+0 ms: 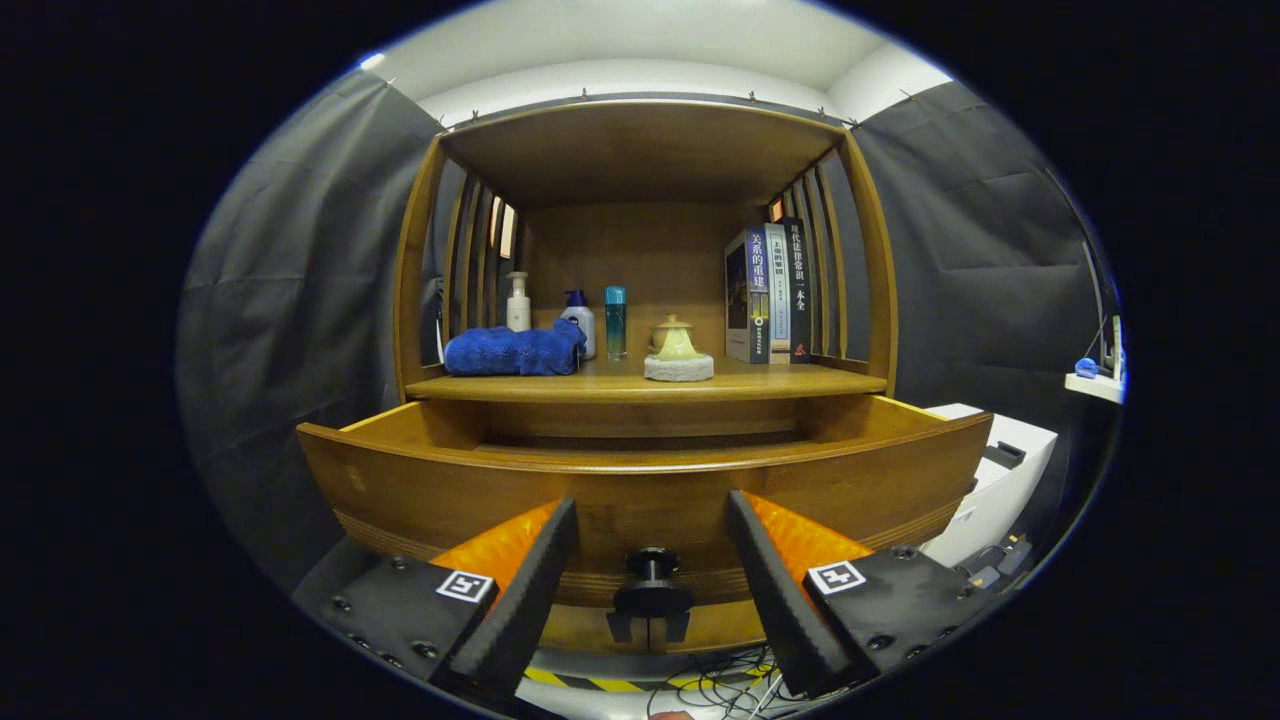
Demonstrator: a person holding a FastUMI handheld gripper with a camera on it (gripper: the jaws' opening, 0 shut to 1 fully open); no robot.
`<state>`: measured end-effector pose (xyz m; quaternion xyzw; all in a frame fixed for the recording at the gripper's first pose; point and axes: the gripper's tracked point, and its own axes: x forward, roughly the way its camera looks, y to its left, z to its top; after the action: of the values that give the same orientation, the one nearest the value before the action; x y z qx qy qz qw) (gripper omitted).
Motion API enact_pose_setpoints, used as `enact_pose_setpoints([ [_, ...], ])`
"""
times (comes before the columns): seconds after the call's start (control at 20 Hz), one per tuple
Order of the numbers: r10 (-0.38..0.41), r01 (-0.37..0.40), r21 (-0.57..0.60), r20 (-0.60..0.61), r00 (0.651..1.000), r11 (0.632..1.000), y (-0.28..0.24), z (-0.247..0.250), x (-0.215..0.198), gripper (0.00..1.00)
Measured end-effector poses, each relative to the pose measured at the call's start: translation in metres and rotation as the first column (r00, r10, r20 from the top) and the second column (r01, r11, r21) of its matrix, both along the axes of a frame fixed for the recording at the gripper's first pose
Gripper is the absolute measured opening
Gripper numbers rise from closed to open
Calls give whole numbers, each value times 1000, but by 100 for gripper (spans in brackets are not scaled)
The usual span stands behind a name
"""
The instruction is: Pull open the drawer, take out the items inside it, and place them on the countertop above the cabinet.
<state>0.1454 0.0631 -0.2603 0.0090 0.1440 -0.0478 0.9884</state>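
Below the countertop: the drawer (640, 480) stands pulled out toward the gripper (652, 560).
Knob: one dark knob (652, 592) on the drawer front, between the spread fingers, neither pressing on it.
Fingers: released, wide apart.
Done: the pull looks finished.
Left: the drawer's inside is hidden behind its front panel, so I cannot tell what remains in it.
Countertop (770, 381) count: one blue towel (515, 352), three bottles (578, 322), one lidded jar (676, 350), three books (768, 295).
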Motion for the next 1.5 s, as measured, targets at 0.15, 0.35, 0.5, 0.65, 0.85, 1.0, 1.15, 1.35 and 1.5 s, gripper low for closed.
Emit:
enact_pose_setpoints([
  [0.15,-1,1,-1,-12,1000,1000,-2,-7,17,98],
  [0.35,-2,2,-9,-13,1000,1000,-6,-10,52,98],
  [0.5,-9,9,-3,-16,1000,1000,-7,-15,76,98],
  [0.65,-13,13,-2,-15,1000,1000,-10,-19,98,98],
  [0.85,-12,12,3,-14,1000,1000,-11,-21,114,98],
  [1.0,-8,8,0,-12,1000,1000,-13,-23,122,98],
  [1.15,-10,10,-1,-11,1000,1000,-13,-24,125,98],
  [1.35,-10,10,-3,2,1000,1000,-13,-24,126,98],
  [1.5,-1,1,-21,15,1000,1000,-13,-10,120,98],
])
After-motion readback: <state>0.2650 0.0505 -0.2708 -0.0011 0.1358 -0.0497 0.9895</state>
